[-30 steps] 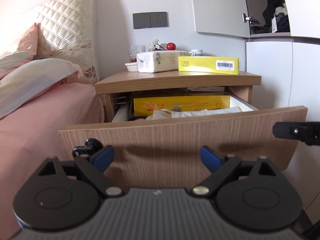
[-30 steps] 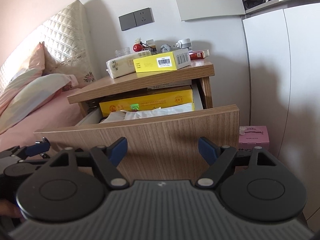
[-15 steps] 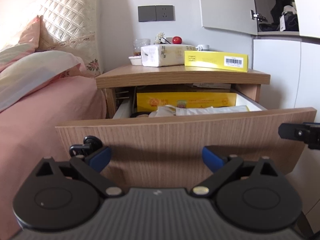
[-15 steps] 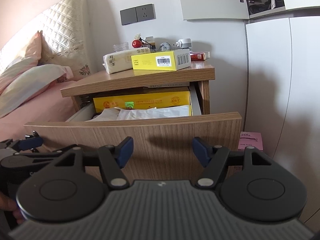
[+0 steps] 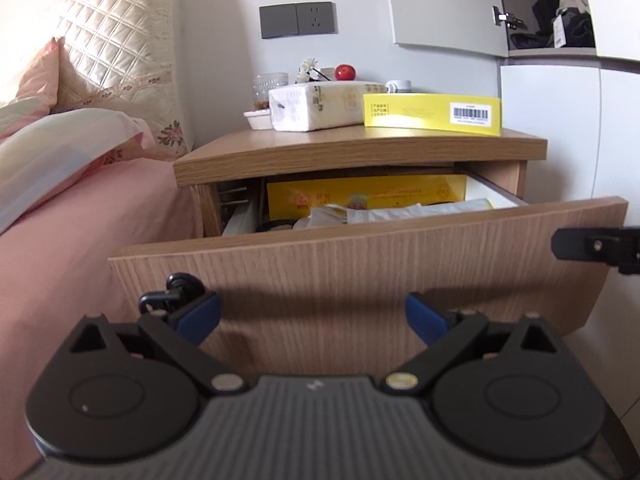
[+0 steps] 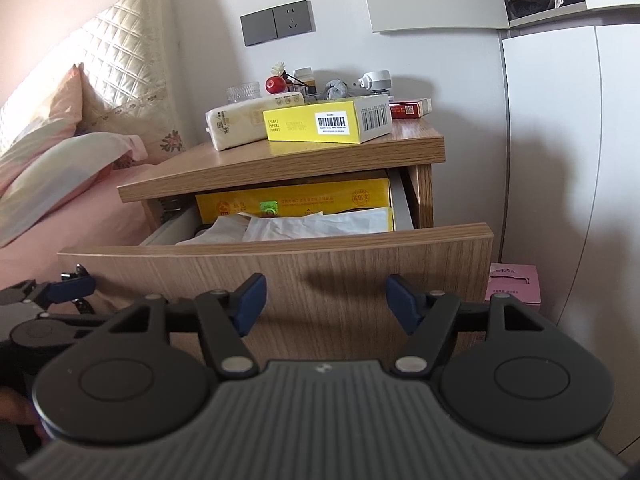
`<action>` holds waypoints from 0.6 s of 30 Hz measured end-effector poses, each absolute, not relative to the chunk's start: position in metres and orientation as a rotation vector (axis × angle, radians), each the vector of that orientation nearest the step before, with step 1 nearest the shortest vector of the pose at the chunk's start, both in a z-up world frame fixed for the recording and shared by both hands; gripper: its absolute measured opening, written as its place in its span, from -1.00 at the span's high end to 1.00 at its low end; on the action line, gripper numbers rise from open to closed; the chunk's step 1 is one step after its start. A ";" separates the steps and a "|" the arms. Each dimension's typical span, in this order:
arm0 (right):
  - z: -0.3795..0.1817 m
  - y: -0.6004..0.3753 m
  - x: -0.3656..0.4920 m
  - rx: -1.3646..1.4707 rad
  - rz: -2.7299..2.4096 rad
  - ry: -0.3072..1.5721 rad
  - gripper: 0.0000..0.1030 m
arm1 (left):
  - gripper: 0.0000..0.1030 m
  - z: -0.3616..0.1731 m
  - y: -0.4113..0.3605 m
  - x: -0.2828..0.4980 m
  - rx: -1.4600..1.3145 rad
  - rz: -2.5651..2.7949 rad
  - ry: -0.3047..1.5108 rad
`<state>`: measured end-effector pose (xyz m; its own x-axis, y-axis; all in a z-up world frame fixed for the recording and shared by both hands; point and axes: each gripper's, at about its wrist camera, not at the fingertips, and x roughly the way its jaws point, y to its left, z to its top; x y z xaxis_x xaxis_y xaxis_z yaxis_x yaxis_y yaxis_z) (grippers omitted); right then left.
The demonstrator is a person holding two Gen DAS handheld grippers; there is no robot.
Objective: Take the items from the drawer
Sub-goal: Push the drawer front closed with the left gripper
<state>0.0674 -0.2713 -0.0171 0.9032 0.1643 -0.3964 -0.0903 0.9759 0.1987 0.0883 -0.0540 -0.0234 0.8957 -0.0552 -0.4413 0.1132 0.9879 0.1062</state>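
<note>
The nightstand's wooden drawer [image 5: 360, 264] [image 6: 280, 272] stands pulled open. Inside lie a long yellow box [image 5: 368, 198] [image 6: 296, 202] at the back and crumpled white paper or bags [image 5: 392, 214] [image 6: 316, 226] in front of it. My left gripper [image 5: 312, 316] is open and empty, low in front of the drawer's face. My right gripper [image 6: 326, 300] is open and empty, also in front of the drawer's face, to the right of the left one. The left gripper shows at the lower left of the right wrist view [image 6: 48, 300].
On the nightstand top [image 6: 280, 156] lie a yellow barcode box [image 6: 328, 124] [image 5: 432, 114], a tissue pack [image 5: 320, 106], a glass and small items. A pink bed [image 5: 60, 240] is at the left, white cabinets [image 6: 560, 140] at the right, a pink box [image 6: 512, 284] on the floor.
Both grippers have risen a little and shifted slightly, so more of the drawer's inside shows. Both stay open and empty. The drawer has not moved.
</note>
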 end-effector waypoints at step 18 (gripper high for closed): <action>-0.017 -0.278 0.117 0.181 0.158 0.429 -0.37 | -0.99 -0.034 -0.062 0.143 0.180 -0.091 0.481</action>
